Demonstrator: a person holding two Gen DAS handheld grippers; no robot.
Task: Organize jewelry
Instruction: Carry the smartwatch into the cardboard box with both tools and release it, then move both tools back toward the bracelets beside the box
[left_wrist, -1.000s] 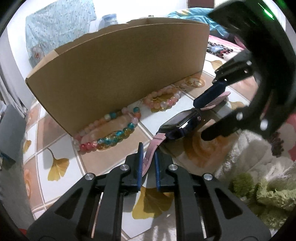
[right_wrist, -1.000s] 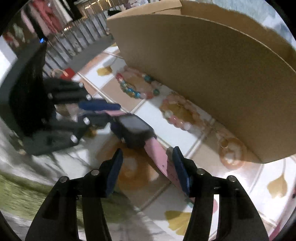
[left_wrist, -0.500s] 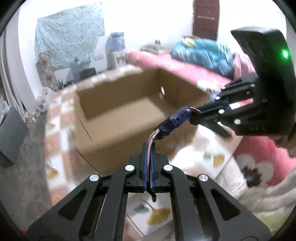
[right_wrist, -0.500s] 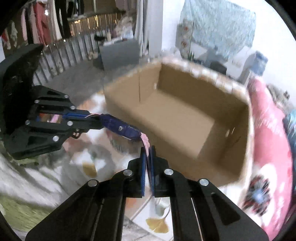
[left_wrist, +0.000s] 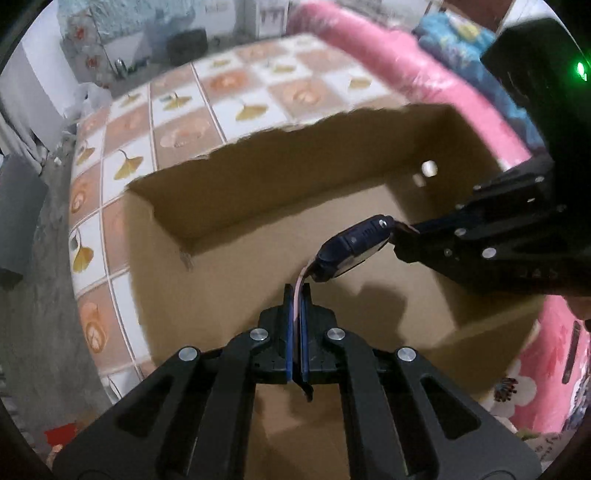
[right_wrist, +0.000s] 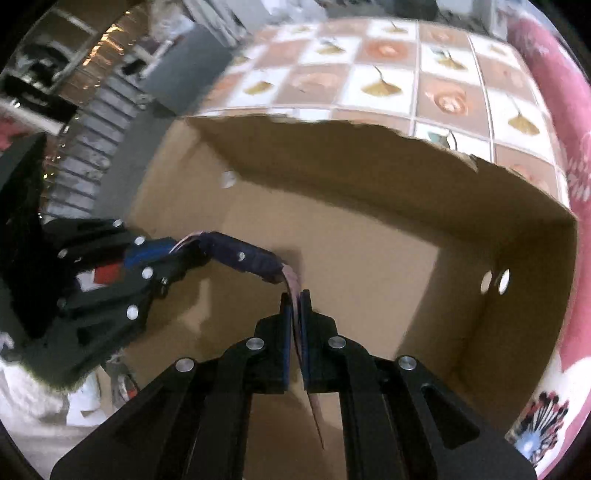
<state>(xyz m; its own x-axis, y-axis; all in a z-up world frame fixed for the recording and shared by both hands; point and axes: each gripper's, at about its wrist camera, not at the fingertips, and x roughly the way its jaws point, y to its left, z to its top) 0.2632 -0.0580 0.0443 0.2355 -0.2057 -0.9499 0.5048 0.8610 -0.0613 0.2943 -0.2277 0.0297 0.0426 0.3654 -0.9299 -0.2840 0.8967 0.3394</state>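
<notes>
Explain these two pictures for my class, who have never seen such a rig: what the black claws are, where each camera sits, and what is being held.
No robot: a person holds two hand grippers, each carrying a fisheye camera looking along its fingers. One picture comes from the left gripper, the other from the right gripper. Each also shows the other gripper at its edge. Both are shut on the pink straps of one watch, held above an open cardboard box standing on a tiled floor.
</notes>
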